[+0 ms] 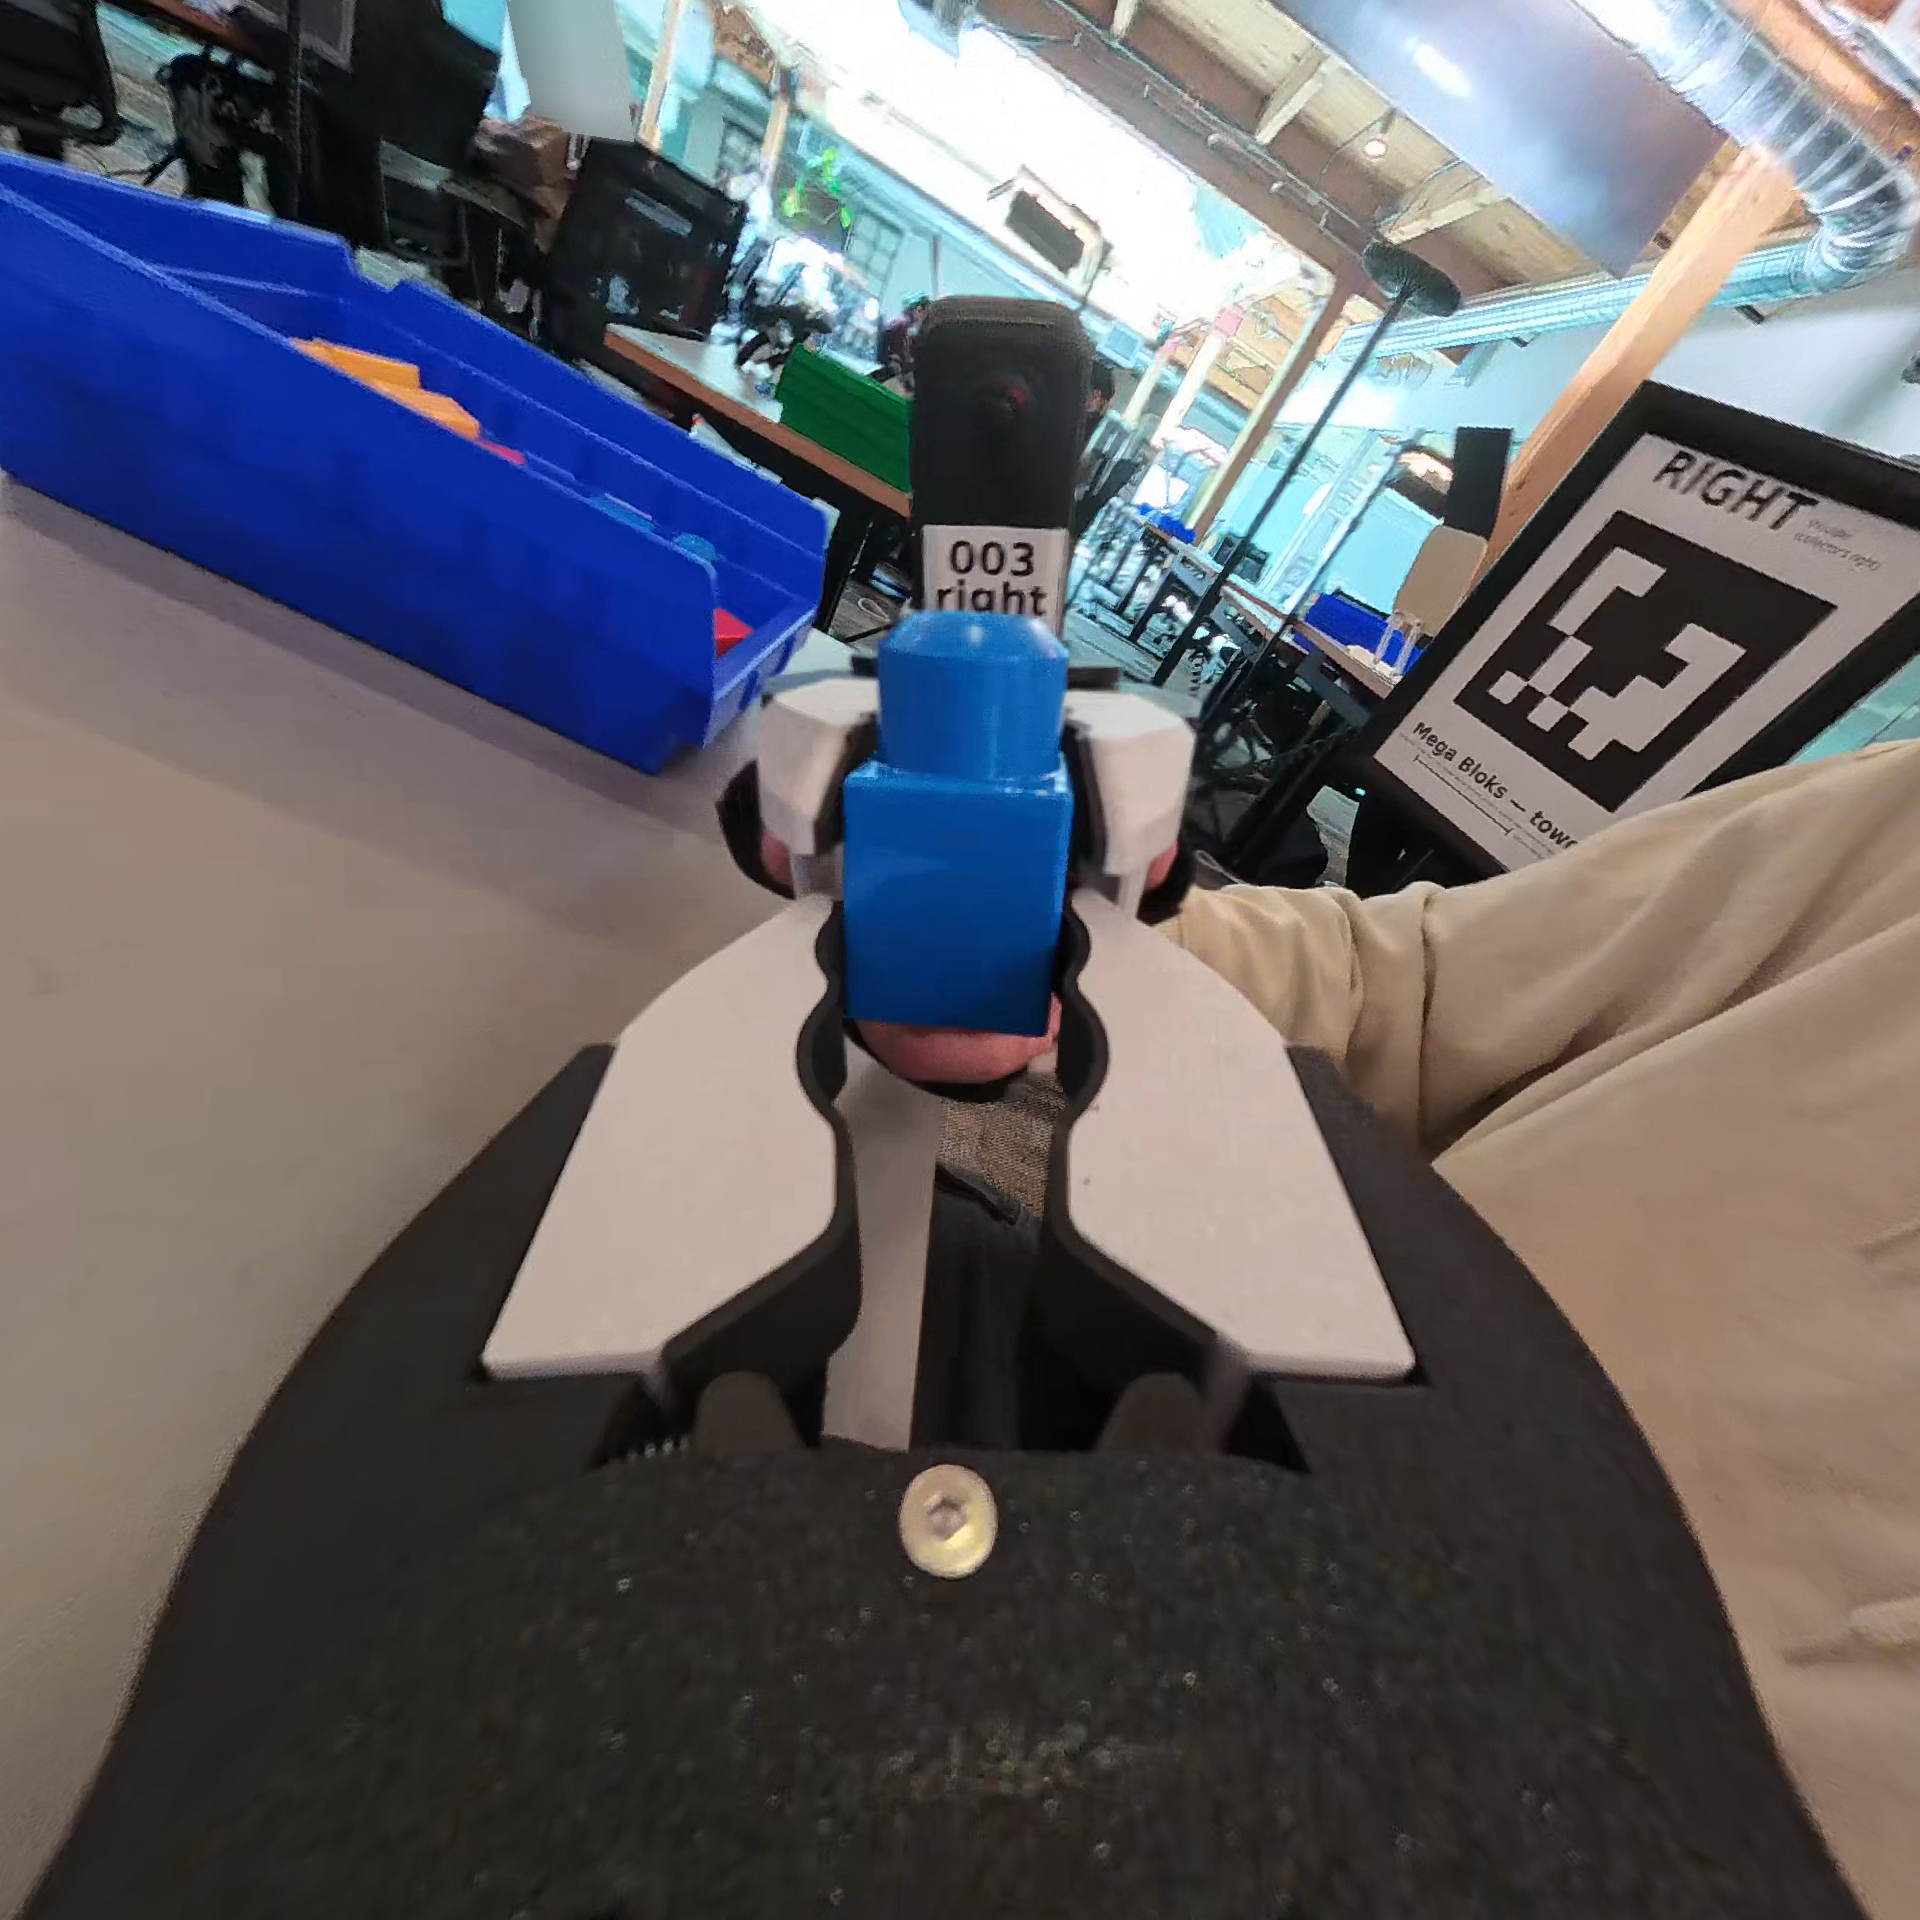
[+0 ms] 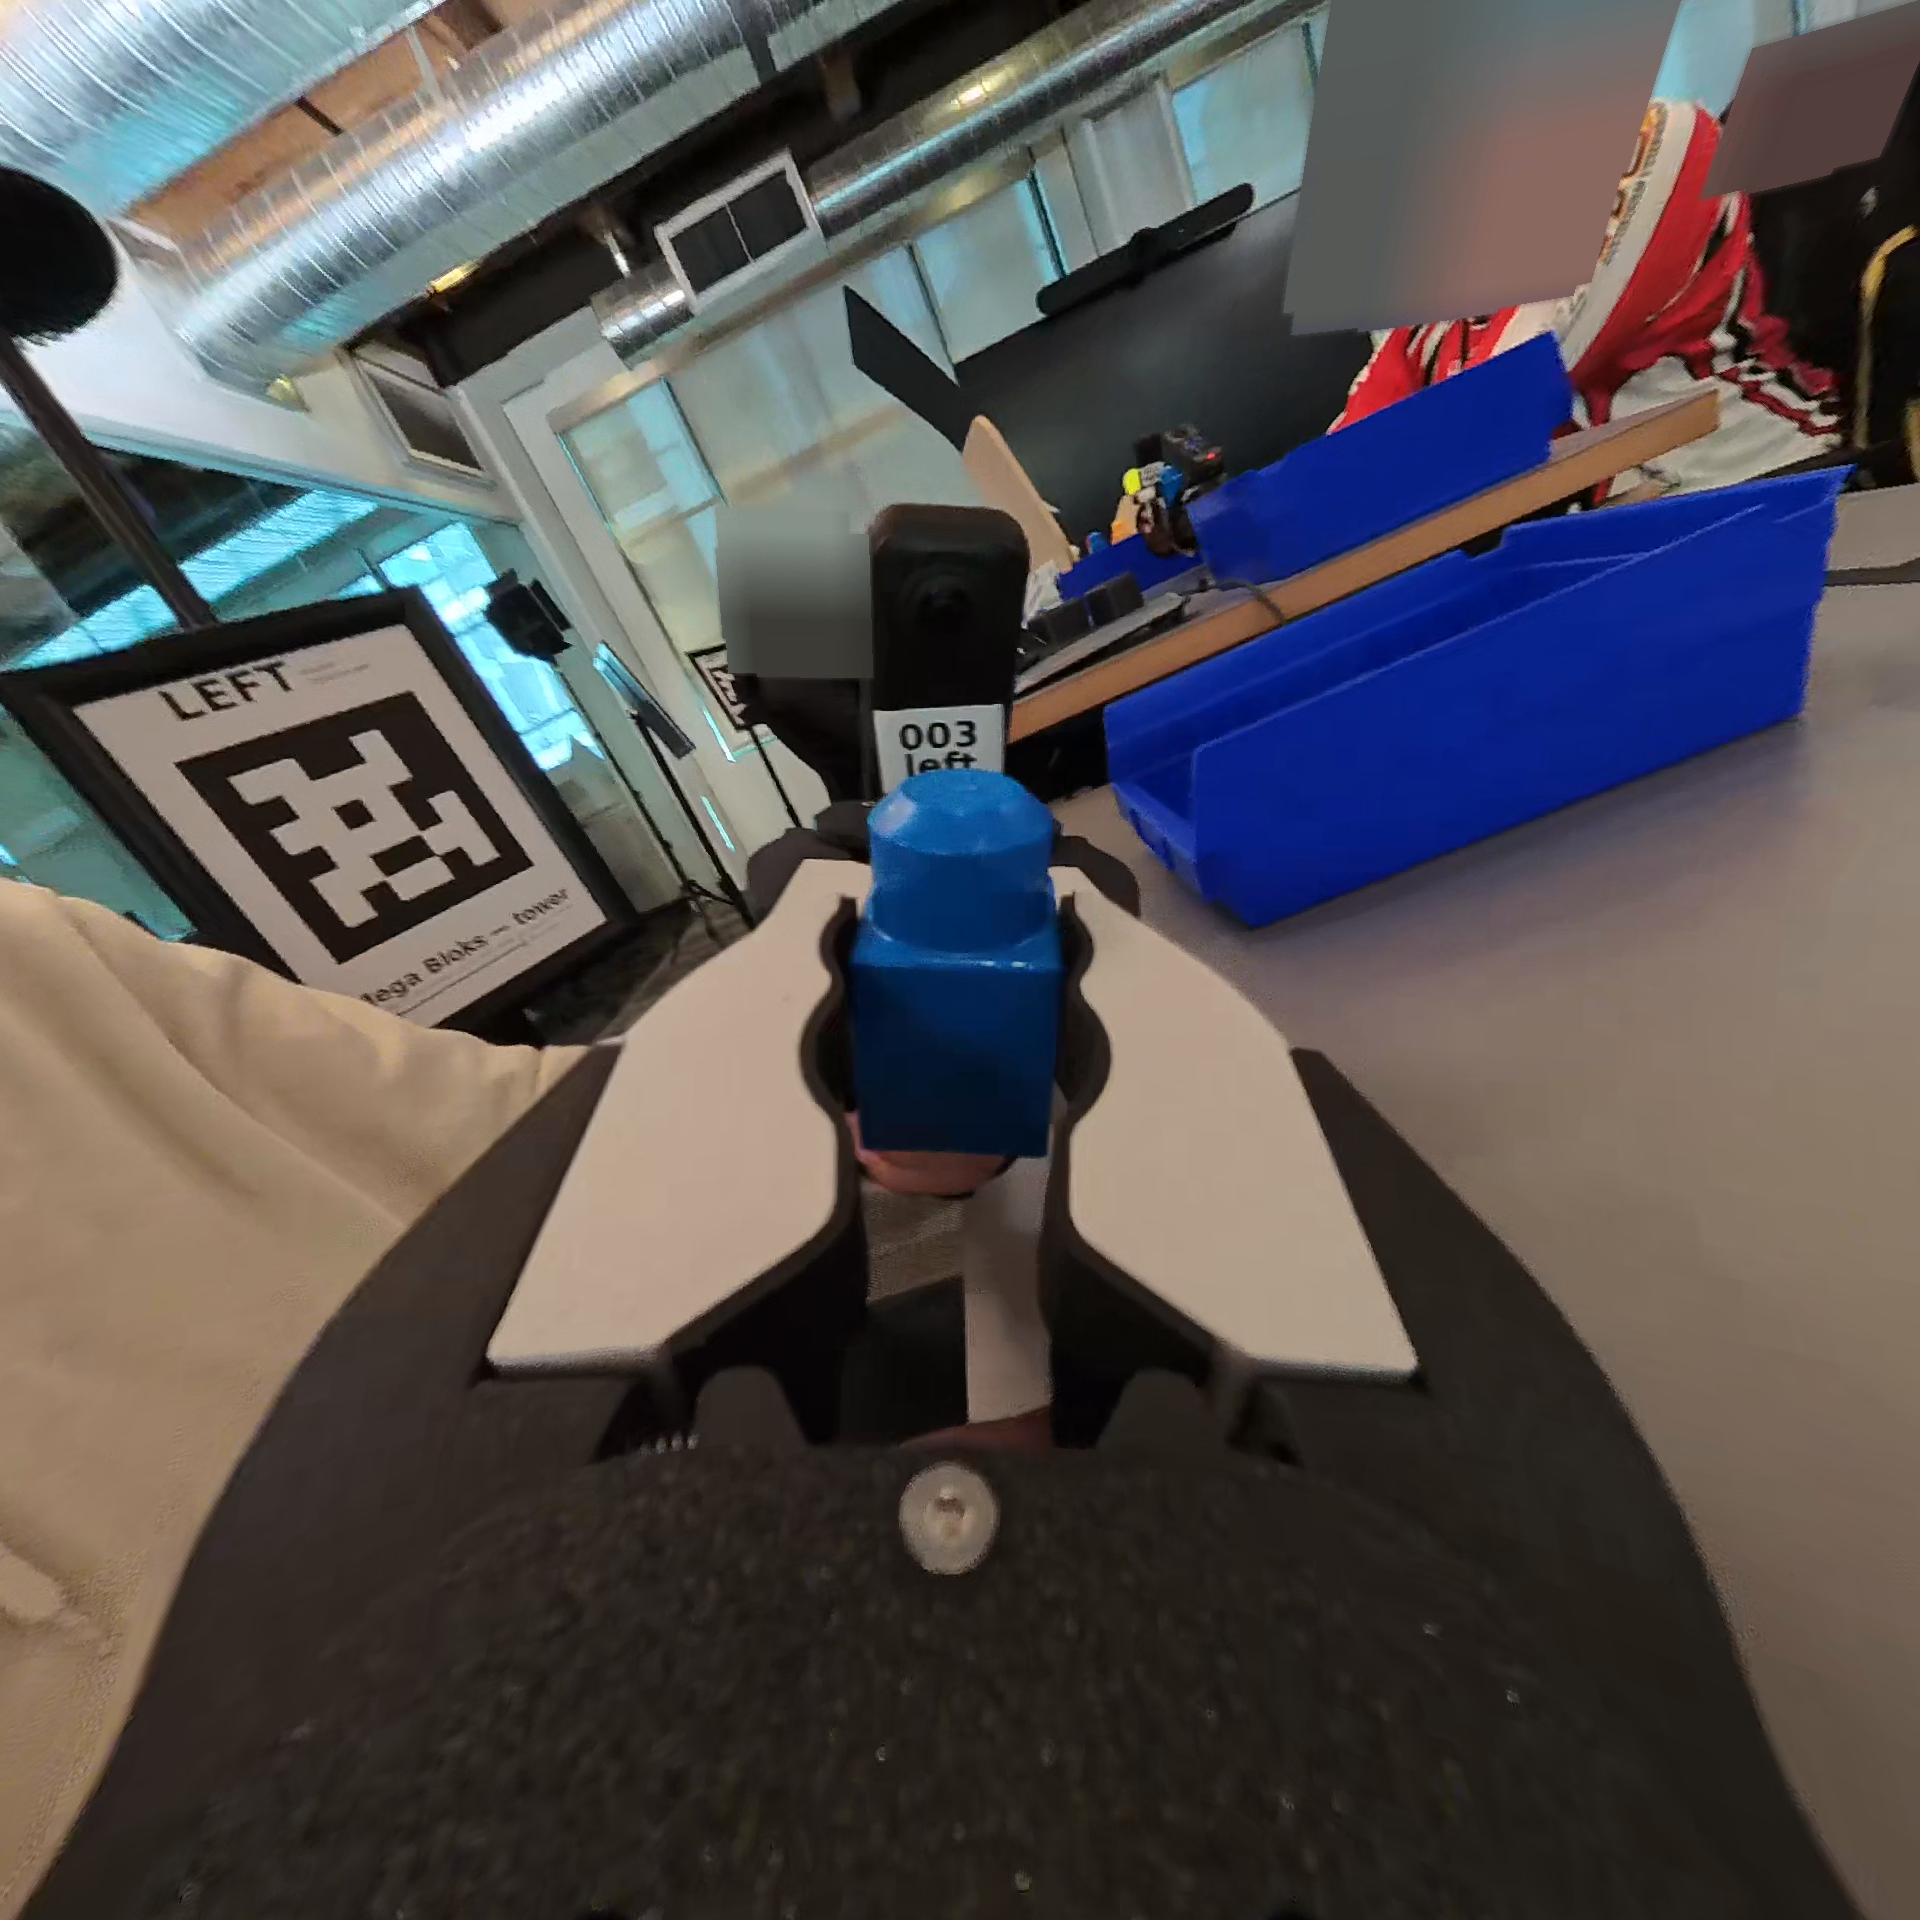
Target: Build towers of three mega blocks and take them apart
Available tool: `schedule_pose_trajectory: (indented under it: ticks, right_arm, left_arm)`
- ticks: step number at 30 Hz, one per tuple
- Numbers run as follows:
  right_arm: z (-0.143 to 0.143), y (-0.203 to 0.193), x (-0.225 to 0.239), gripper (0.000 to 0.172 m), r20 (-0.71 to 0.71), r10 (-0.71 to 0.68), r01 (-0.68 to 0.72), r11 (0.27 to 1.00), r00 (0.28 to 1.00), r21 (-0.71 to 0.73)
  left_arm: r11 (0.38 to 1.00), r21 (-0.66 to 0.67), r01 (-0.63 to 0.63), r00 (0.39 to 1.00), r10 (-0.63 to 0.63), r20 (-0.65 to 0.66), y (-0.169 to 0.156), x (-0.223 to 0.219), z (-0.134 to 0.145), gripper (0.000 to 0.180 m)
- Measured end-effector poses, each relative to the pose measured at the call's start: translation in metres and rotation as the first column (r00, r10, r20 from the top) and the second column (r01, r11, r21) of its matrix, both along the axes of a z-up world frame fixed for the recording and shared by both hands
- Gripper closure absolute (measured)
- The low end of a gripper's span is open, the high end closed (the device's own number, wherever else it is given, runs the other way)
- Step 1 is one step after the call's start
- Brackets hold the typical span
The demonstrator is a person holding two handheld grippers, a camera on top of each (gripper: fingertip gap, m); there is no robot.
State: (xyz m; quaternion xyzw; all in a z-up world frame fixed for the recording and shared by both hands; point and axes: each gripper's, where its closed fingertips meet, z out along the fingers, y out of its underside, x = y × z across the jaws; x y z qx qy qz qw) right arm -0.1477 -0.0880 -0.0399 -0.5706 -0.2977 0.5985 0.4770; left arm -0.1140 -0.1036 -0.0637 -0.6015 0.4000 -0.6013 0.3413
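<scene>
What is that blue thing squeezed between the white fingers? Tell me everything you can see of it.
It is a single blue plastic toy block, smooth and slightly glossy: a square body with one round peg on top. It stands upright in mid-air above the pale table. The white fingers of the left gripper and of the right gripper clamp it from opposite sides. A person's fingertip shows just beneath it.

Room is brightly lit by daylight from the far windows, which are blown out to white glare. Strong wide-angle bending curves the ceiling ducts and the frame edges. Near parts are sharp; the far background is softly blurred, shadows faint.
</scene>
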Motion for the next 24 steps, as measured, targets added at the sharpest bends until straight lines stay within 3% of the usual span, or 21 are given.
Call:
schedule_pose_trajectory:
  ticks: [3,5,6,11,14,17,21,24]
  right_arm:
    - [0.001,0.005,0.007,0.136,-0.002,-0.040,0.040,0.999,0.999,-0.010]
    - [0.011,0.010,0.022,0.136,-0.049,-0.063,0.062,0.998,0.997,-0.022]
    - [0.015,0.012,0.030,0.136,-0.047,-0.074,0.073,0.997,0.996,-0.018]
    - [0.050,0.029,0.105,0.136,0.040,-0.284,0.281,0.957,0.958,0.071]
    - [0.089,0.047,0.181,0.136,0.040,-0.467,0.460,0.880,0.883,0.120]
    - [0.107,0.083,0.250,0.136,0.162,-0.680,0.640,0.730,0.715,0.241]
    - [0.088,0.151,0.290,0.135,0.321,-0.641,0.635,0.760,0.697,0.139]
    - [0.032,0.210,0.312,0.136,0.529,-0.558,0.667,0.744,0.639,-0.021]
  left_arm:
    - [0.998,0.045,-0.044,0.998,0.046,-0.043,0.003,0.000,-0.006,0.139]
    - [0.994,0.101,-0.052,0.991,0.064,-0.117,0.003,-0.001,-0.015,0.113]
    - [0.990,0.129,-0.062,0.987,0.080,-0.138,0.004,-0.003,-0.016,0.108]
    - [0.967,0.217,-0.136,0.974,0.171,-0.150,0.015,-0.013,-0.007,0.107]
    - [0.948,0.274,-0.164,0.963,0.214,-0.165,0.018,-0.015,-0.005,0.108]
    - [0.941,0.294,-0.169,0.960,0.224,-0.168,0.016,-0.013,-0.003,0.109]
    - [0.939,0.310,-0.148,0.962,0.210,-0.176,0.012,-0.009,-0.002,0.109]
    - [0.935,0.325,-0.140,0.959,0.209,-0.190,0.010,-0.007,-0.002,0.110]
